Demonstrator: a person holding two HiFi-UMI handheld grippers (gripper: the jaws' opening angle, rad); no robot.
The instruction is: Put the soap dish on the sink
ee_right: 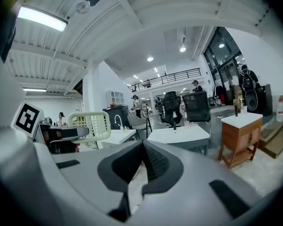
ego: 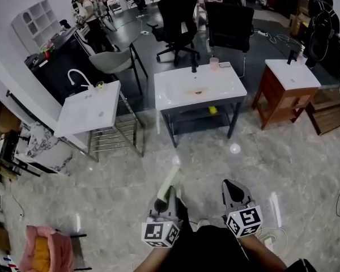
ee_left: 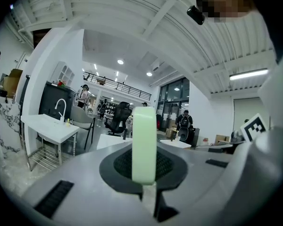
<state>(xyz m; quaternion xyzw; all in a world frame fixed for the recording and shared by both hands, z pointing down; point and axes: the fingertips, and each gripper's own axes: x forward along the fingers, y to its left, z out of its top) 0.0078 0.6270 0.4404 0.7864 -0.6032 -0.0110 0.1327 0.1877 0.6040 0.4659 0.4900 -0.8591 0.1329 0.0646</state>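
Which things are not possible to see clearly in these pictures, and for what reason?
The pale green slatted plastic soap dish: the left gripper view shows only its edge, clamped in the left tongs.
The small yellow object under the middle white sink: too small in the head view to identify.
The pink item on that sink's back edge: too small in the head view.

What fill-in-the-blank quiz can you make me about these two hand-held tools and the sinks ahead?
1. The left gripper is shut on a pale green ____.
2. The right gripper, jaws together, holds ____.
3. The middle sink stands on a dark metal frame; the right sink sits on a ____ cabinet.
Missing words: soap dish; nothing; wooden.
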